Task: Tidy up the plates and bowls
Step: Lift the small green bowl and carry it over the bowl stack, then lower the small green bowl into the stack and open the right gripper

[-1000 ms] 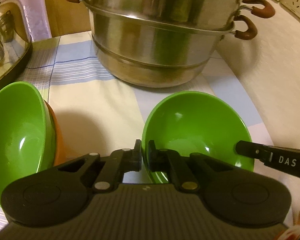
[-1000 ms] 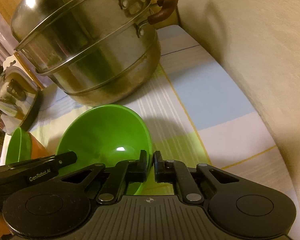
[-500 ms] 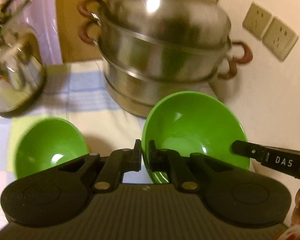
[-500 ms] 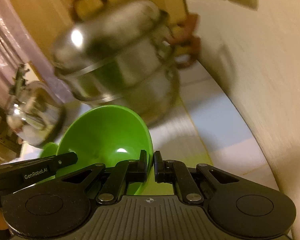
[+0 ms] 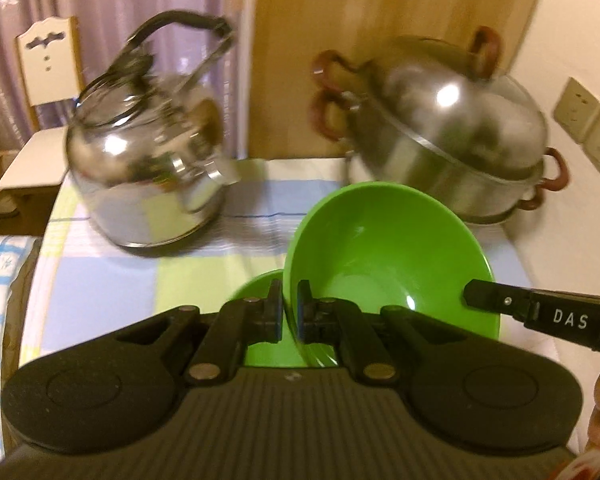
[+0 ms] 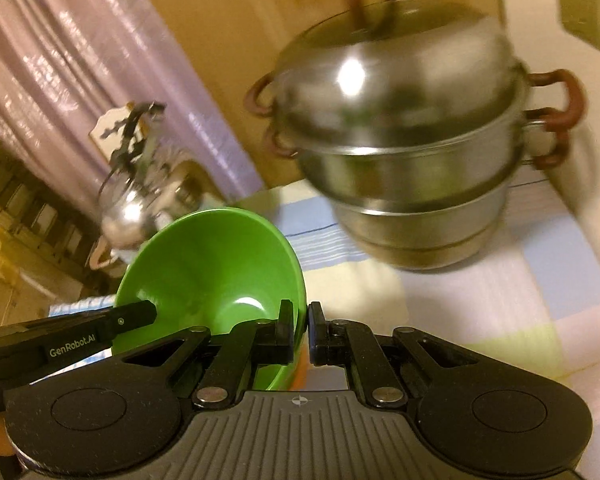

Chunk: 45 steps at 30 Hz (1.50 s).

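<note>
Both grippers pinch one green bowl [image 5: 384, 256] by opposite sides of its rim and hold it in the air above the table. My left gripper [image 5: 288, 312] is shut on its left rim. My right gripper [image 6: 302, 330] is shut on its right rim, where the same bowl [image 6: 212, 268] shows. The right gripper's finger [image 5: 540, 314] shows at the bowl's far edge in the left wrist view. A second green bowl [image 5: 260, 288] sits on the table just below and left of the held one, mostly hidden. An orange edge [image 6: 300, 376] peeks out under the held bowl.
A steel kettle [image 5: 148, 168] stands at the back left of the checked tablecloth [image 5: 100, 292]. A lidded steel steamer pot [image 5: 456, 136] with brown handles stands at the back right, by the wall with sockets [image 5: 588, 128]. A chair [image 5: 48, 64] is beyond the table.
Both grippers have lifted the green bowl well above the table and carried it left, over the second green bowl. The pot and kettle now sit lower and farther off in view.
</note>
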{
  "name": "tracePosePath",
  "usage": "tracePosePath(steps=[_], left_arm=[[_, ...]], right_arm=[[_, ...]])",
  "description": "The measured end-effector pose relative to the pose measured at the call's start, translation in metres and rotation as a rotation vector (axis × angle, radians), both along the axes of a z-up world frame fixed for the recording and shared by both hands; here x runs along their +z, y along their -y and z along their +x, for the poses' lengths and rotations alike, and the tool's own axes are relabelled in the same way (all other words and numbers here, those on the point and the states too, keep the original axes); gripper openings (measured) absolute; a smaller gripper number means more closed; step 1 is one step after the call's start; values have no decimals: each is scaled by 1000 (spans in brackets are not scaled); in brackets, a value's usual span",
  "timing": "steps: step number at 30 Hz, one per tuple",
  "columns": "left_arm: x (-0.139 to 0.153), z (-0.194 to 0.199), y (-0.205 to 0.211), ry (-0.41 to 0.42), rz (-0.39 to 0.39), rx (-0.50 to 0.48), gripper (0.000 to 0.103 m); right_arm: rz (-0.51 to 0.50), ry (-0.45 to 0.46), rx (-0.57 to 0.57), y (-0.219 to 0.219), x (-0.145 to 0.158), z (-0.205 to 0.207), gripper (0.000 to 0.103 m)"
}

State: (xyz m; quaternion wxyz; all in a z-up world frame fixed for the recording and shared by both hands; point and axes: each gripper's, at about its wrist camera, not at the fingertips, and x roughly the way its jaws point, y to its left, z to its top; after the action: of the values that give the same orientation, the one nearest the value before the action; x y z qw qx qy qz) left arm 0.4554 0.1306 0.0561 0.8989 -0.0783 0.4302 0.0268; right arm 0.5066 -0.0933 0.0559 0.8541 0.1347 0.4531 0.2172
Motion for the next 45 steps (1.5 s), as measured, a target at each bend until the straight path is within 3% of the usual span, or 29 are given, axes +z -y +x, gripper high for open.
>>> tracePosePath(steps=[6,18,30,37,39,40,43,45], left_arm=[[-27,-6,-34,-33,-32,40,5],[-79,0,-49,-89,-78,62,5],[-104,1,-53,-113,-84,59,6],[-102,-5,-55,-93,-91,65,7],[-97,-8,-55,-74,-94,70,12],[-94,-10,-55,-67,-94,72,15],[-83,-22,-55,-31,-105,79,22],[-75,-33,-55,-10,-108,86,31]], right_arm=[[-32,-20,47,-35,-22,2,6],[-65,-81,70,-51,-67,17,7],[-98,-71,90,-57,-81,17,7],[-71,-28,81,-53,-79,14,7],[-62,-17,70,-50,-76,12,10],[-61,-12,65,-48,-74,11,18],[-43,6,49,-40,-65,2,55],[-32,22,47,-35,-57,-8,58]])
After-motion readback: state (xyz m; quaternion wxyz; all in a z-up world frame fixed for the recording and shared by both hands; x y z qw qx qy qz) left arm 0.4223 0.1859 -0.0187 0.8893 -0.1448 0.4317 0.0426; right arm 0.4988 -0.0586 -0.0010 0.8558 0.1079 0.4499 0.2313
